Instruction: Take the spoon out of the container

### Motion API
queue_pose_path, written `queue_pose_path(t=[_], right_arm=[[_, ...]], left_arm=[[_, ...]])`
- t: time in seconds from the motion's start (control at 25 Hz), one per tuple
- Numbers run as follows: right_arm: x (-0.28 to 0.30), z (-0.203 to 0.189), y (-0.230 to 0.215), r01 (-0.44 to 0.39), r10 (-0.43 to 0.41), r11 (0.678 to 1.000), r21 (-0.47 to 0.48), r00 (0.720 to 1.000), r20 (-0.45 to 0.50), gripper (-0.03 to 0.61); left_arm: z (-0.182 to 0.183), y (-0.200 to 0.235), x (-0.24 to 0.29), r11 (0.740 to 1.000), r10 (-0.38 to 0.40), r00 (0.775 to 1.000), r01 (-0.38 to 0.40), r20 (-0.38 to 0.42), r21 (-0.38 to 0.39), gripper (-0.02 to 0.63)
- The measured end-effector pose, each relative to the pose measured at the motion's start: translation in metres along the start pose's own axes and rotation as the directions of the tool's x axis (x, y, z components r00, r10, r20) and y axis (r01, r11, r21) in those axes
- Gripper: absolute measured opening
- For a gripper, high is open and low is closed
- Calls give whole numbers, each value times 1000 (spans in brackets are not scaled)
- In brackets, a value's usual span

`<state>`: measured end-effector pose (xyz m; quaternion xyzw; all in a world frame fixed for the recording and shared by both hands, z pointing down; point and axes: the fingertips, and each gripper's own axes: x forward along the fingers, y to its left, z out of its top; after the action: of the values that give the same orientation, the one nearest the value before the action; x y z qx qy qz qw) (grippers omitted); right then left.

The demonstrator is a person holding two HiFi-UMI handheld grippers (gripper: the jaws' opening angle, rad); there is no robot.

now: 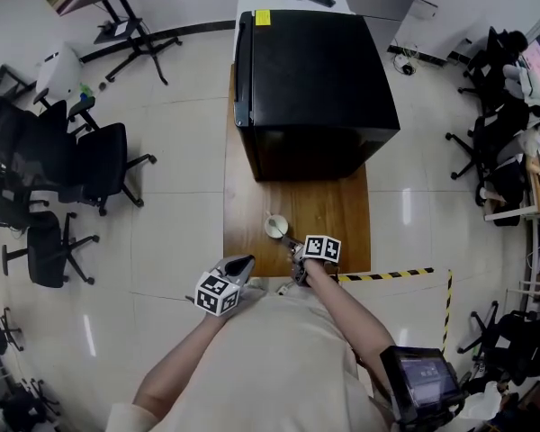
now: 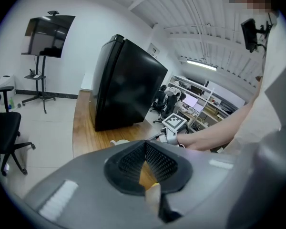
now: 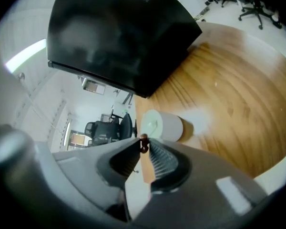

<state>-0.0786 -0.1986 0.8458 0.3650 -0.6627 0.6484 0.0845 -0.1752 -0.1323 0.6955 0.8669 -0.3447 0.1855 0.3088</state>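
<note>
Pinching the small brown end of the spoon (image 3: pixel 143 147) between its tips, the right claw (image 3: pixel 143 143) was closed on the handle just in front of the white container (image 3: pixel 163 125). The container stood upright on the wooden table (image 3: pixel 229 94), near a big black box (image 1: pixel 310 88). The rest of the spoon ran down into the container. The left claw (image 2: pixel 144 145) hung by the table's near edge, its jaws together on nothing. The spoon looked thin, stiff and light, and probably smooth, so a hold this close to its end could let it swivel or slip. A bite further down the handle would have been surer. The container also looked light and could tip if the spoon dragged on its rim.
</note>
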Motion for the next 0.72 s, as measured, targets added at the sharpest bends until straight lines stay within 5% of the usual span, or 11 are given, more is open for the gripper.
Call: queue_pose_path(t=[0.28, 0.48, 0.72], right_arm=[[-55, 25, 24, -122, 123, 989, -80, 992, 2, 46], [-91, 52, 16, -141, 153, 975, -174, 986, 59, 44], [-105, 78, -29, -98, 117, 984, -147, 985, 124, 44]], left_arm=[[8, -22, 30, 1000, -16, 1000, 16, -7, -1, 0], [9, -30, 46, 1000, -18, 1000, 17, -18, -9, 0], [11, -41, 60, 1000, -8, 999, 8, -31, 1, 0]])
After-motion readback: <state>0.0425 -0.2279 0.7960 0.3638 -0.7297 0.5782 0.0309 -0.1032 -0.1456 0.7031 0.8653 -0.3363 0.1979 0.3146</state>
